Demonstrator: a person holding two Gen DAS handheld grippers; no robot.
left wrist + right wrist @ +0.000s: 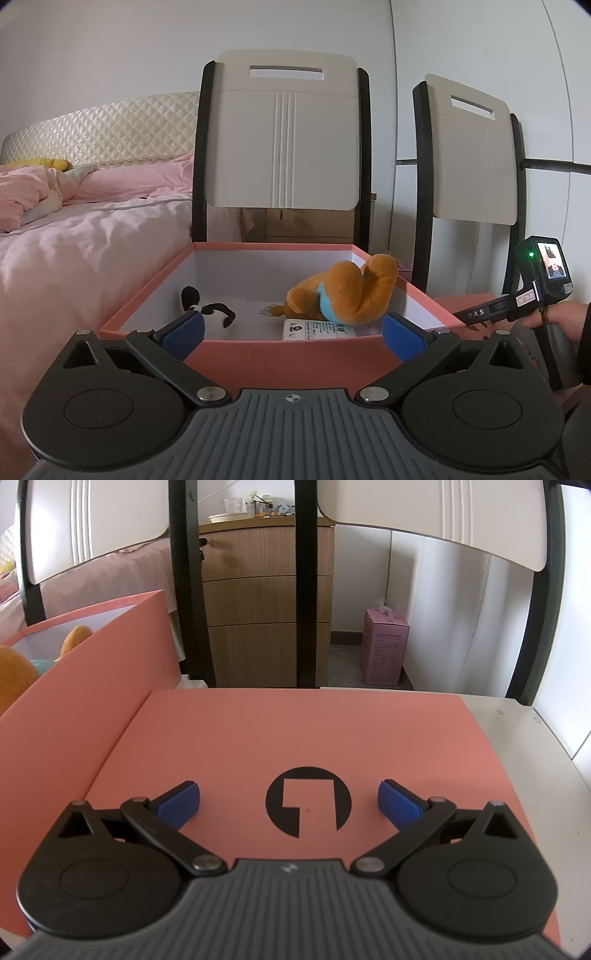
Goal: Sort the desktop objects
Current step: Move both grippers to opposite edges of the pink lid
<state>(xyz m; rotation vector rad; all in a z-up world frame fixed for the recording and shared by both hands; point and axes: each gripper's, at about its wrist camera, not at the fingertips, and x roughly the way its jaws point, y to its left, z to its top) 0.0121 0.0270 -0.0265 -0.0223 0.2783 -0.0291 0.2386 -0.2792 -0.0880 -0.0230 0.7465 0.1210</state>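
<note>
The pink box [284,354] sits in the middle of my left picture, open on top. Inside it, on the right, lies an orange plush toy [345,291] with a bit of blue on it. On the left of the box floor lies a small black and white plush toy [210,308]. A white packet with print [317,328] lies flat near the front wall, just under the orange toy.

My left claw [291,334] is wide open and holds nothing. Its two blue pads [184,330] sit near the front wall of the box, one on each side.

In my right picture, the pink lid [295,746] lies flat on the white desk [546,760], just beside the box. It has a black round mark [308,802] on it. My right claw [290,805] is wide open too, and empty. It hangs over the lid, with the black mark between its pads.

At the right edge of the left picture, a hand [554,317] holds the other claw tool. Behind the box stand two chairs [284,140]. A bed with pink covers [92,221] fills the left side. In the right picture, a wooden drawer cabinet [266,602] stands in the upper middle, and a pink carton [384,646] sits on the floor.
</note>
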